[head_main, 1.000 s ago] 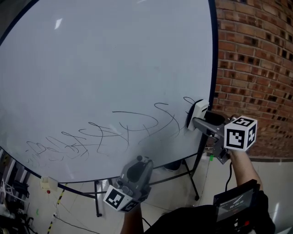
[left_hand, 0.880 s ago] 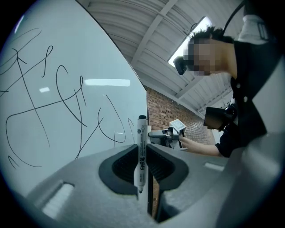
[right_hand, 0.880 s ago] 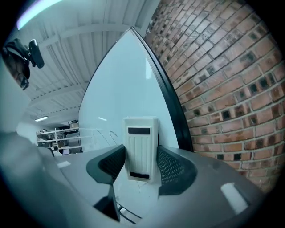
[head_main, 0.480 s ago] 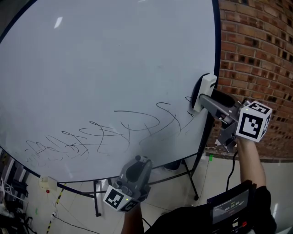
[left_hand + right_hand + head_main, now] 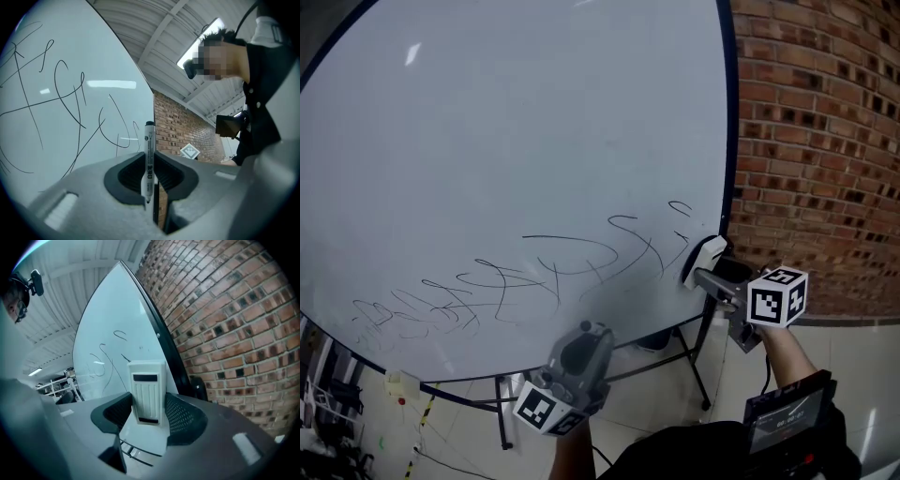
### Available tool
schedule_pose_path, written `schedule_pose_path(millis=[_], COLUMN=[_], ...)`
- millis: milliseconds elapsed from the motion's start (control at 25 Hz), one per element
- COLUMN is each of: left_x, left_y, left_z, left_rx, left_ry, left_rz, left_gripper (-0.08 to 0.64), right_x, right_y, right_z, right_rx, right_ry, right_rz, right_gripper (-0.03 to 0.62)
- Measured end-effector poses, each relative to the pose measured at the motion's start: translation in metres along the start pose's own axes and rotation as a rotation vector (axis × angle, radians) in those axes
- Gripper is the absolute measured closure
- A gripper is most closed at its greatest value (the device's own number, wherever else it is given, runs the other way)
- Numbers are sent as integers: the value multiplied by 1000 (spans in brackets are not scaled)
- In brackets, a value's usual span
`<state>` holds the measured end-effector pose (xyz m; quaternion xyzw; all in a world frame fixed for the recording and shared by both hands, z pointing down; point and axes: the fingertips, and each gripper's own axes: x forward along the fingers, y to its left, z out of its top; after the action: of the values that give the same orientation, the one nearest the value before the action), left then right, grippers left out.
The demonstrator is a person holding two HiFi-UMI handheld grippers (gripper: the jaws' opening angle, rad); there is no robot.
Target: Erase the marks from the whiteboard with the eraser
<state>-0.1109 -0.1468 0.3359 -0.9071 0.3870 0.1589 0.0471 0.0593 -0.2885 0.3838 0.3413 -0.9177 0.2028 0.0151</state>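
Right gripper (image 5: 703,274): jaws closed on the white eraser (image 5: 705,254), which stands upright between them in the right gripper view. The eraser sits at the lower right edge of the whiteboard (image 5: 516,122), just beside the board's dark rim; actual contact with the surface cannot be confirmed. Black marks (image 5: 553,258) run in a loose band across the lower part of the board, from the far left up to a point near the eraser, the nearest strokes lying just to the eraser's left. Left gripper (image 5: 579,354): held low at the centre of the head view, below the board's bottom rim and well apart from the right gripper. Its jaws are narrow, clamped on a marker pen (image 5: 148,159) that stands upright between them with its black cap uppermost. A brick wall (image 5: 816,141) stands to the right of the board. Stand legs (image 5: 694,361) show beneath the board on a light floor.
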Motion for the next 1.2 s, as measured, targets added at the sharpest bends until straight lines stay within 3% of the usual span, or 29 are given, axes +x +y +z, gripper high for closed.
schedule_pose_path(millis=[200,440,880,1200], left_x=[1,-3,-15,-12], left_y=[-3,-5,2,0], left_z=[0,-2,7,15], left_rx=[2,6,13,10], left_ry=[8,14,-9,-35], left_rz=[-6,1,35,33], left_gripper=[502,502,502,502], right_x=[5,3,-18,-29], right_y=[-15,-13,42,61], right_z=[-35,-25,101,150], right_rx=[41,-3,-161,-249], right_ry=[32,44,-176,-310], right_rz=[-11,-43,-25,-70], right_gripper=[362,362,362,362])
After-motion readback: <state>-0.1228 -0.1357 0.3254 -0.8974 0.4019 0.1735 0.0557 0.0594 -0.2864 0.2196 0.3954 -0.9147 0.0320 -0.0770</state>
